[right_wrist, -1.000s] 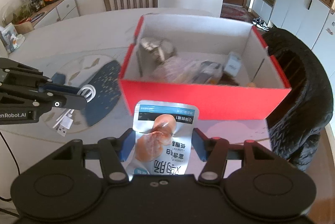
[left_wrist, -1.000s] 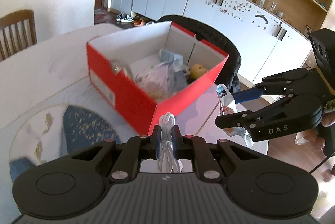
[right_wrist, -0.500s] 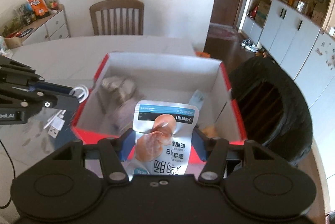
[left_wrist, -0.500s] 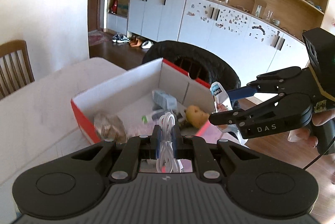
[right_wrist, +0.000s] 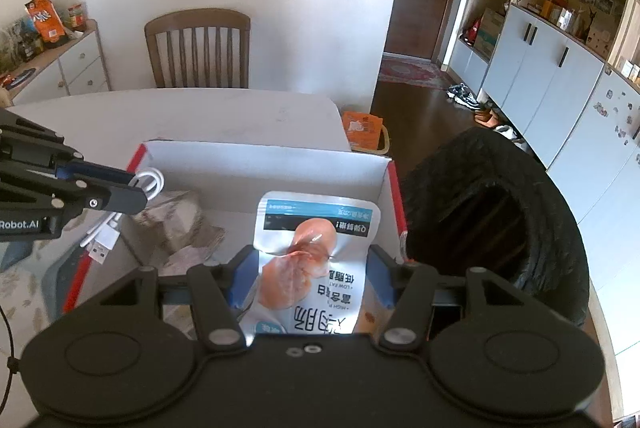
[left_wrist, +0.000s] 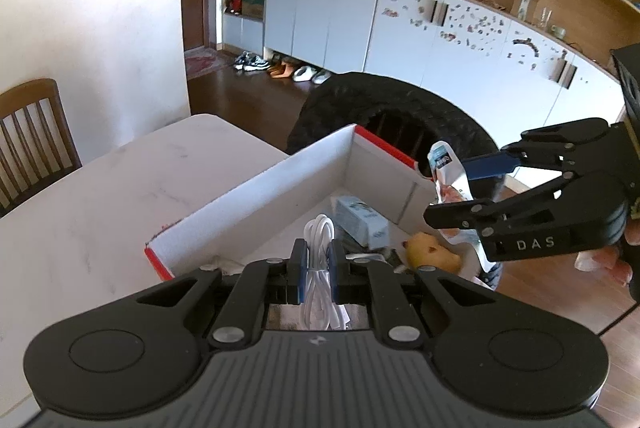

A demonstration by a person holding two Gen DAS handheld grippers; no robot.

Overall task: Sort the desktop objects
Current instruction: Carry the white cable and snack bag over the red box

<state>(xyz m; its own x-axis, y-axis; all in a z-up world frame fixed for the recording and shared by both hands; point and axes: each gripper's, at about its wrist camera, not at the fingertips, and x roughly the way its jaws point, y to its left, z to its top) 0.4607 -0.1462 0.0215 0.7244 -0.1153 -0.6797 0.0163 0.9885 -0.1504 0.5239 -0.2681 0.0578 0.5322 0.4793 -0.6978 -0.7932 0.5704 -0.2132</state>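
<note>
The left gripper (left_wrist: 318, 260) has its two blue-padded fingers nearly together, pinching a coiled white USB cable (left_wrist: 319, 240) between them; the loop pokes out toward twelve o'clock and the plug end dangles below. The right gripper (right_wrist: 310, 268) is spread wider, its fingers clamped on the two side edges of a silver-and-blue snack pouch (right_wrist: 314, 252), held flat with its print upside down to the camera. Both claws hang above an open red box with white inner walls (left_wrist: 280, 196) resting on a pale table (left_wrist: 100, 196). Inside the box, toward one o'clock of the cable, lie a small blue-white packet (left_wrist: 360, 220) and a yellowish lump (left_wrist: 432, 256), possibly fruit; blur makes that uncertain. A crumpled wrapper (right_wrist: 180, 220) sits at the box's nine o'clock side.
</note>
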